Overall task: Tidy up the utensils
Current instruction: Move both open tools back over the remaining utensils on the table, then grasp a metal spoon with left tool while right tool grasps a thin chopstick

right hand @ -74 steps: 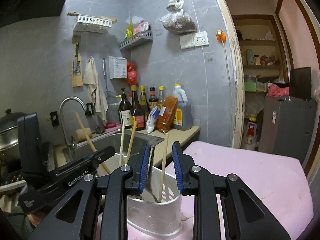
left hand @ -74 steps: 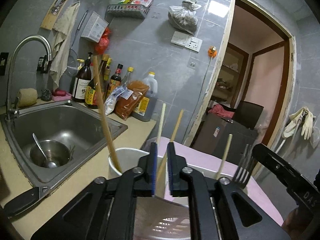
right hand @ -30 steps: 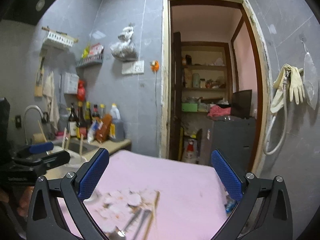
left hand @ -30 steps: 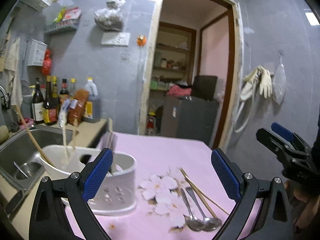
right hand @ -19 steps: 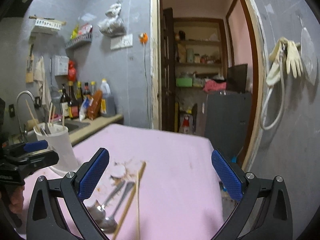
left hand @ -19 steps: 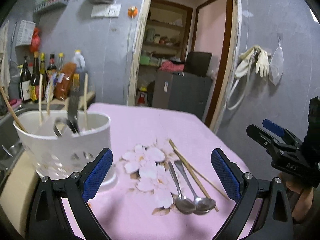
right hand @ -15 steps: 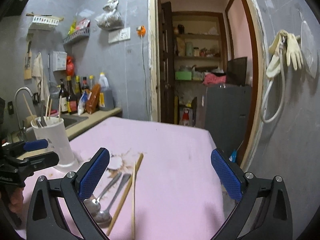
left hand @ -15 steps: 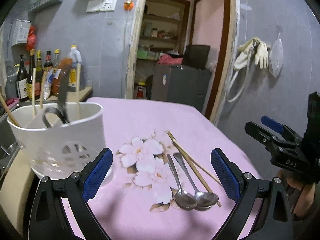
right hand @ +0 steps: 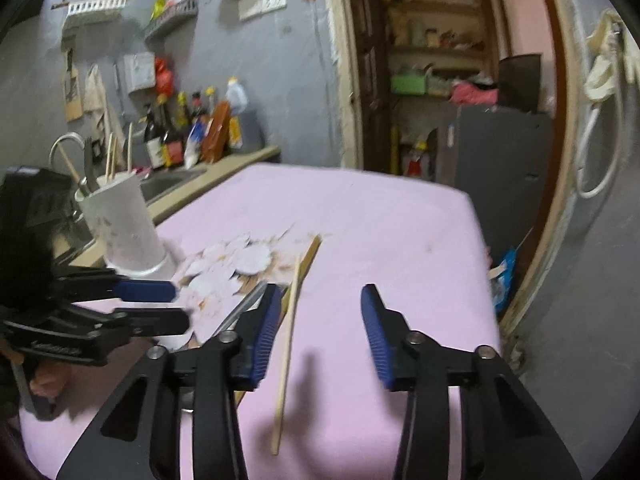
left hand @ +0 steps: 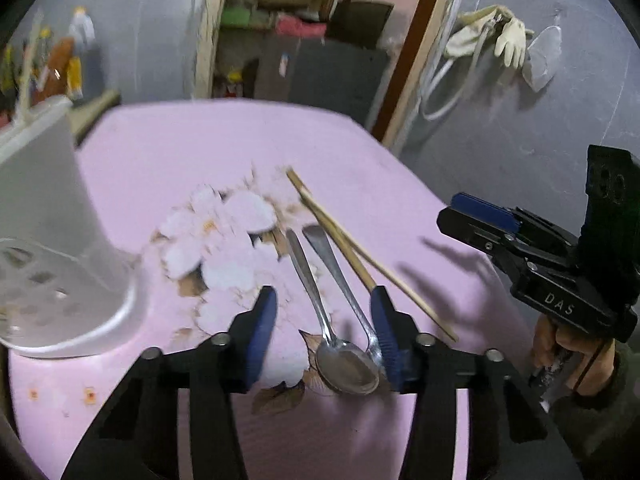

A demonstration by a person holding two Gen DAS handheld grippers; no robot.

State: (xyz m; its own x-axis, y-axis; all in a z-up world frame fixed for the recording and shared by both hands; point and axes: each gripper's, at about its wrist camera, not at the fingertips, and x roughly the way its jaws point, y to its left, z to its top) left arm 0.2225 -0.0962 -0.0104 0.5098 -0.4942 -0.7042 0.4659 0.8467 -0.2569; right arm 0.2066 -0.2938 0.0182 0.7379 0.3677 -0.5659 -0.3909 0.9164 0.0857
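Observation:
Two metal spoons [left hand: 347, 366] lie side by side on the pink flowered tablecloth [left hand: 224, 148], with two wooden chopsticks [left hand: 334, 234] just right of them. My left gripper [left hand: 324, 320] points down over the spoons. Its jaws are closing with both spoon handles between them, and the pads do not press on them. My right gripper [right hand: 320, 312] hovers low over one chopstick [right hand: 289, 336], which lies between its closing jaws near the left pad, untouched. The white utensil holder [right hand: 124, 224] stands at the table's left with chopsticks and other utensils in it.
Behind the holder is a counter with a sink [right hand: 168, 180] and several bottles [right hand: 176, 136]. A doorway [right hand: 440, 60] opens beyond the table's far edge. Gloves [left hand: 492, 32] hang on the right wall. A person's hand [left hand: 568, 356] holds the right gripper.
Both grippers have tipped down and sunk toward the table, away from the holder. Their jaws, wide open half a second ago, now stand much narrower around the spoons and the chopstick.

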